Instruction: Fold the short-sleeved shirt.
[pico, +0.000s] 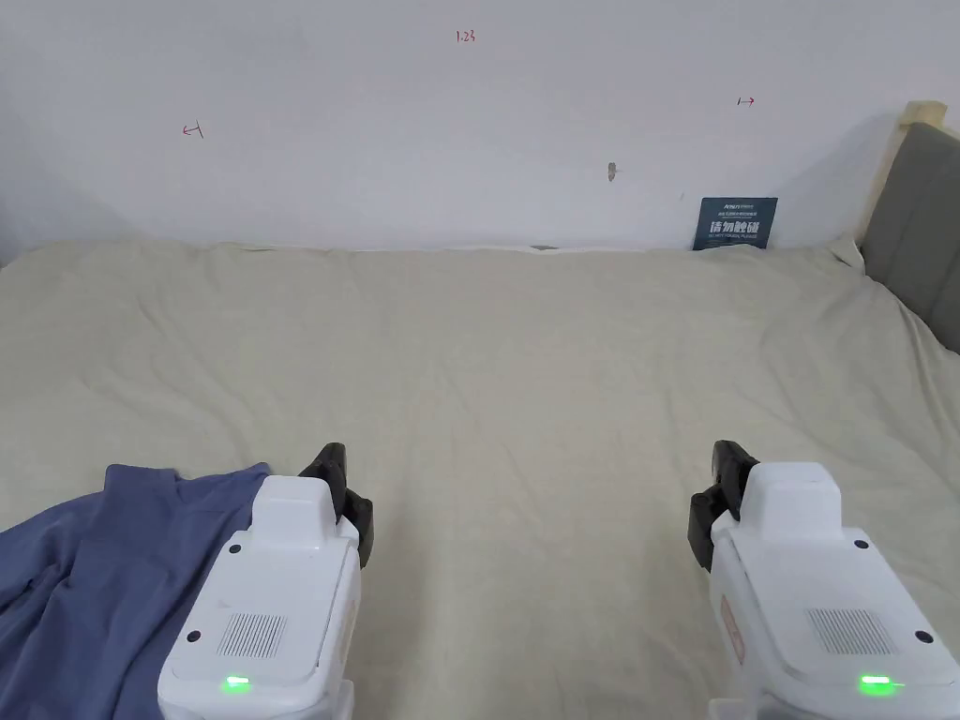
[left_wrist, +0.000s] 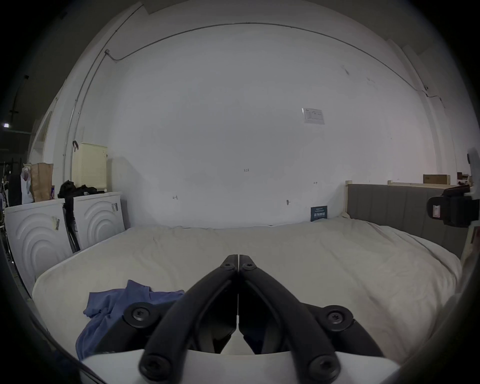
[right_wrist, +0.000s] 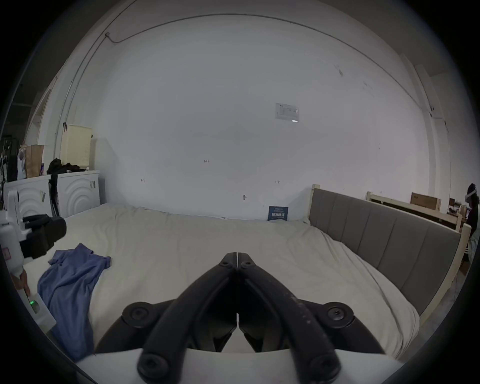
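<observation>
A blue short-sleeved shirt (pico: 84, 572) lies crumpled on the near left corner of the cream bed sheet (pico: 525, 375); it also appears in the left gripper view (left_wrist: 109, 309) and the right gripper view (right_wrist: 70, 283). My left gripper (pico: 339, 473) hovers just right of the shirt's upper edge, its jaws shut on nothing (left_wrist: 238, 259). My right gripper (pico: 724, 469) hangs over bare sheet far to the right, also shut and empty (right_wrist: 237, 257). The left gripper's body hides part of the shirt in the head view.
A white wall runs along the bed's far side, with a small dark blue sign (pico: 737, 223) leaning there. A grey padded headboard (pico: 919, 225) bounds the right side. White cabinets (left_wrist: 65, 228) stand left of the bed. Wide bare sheet lies ahead.
</observation>
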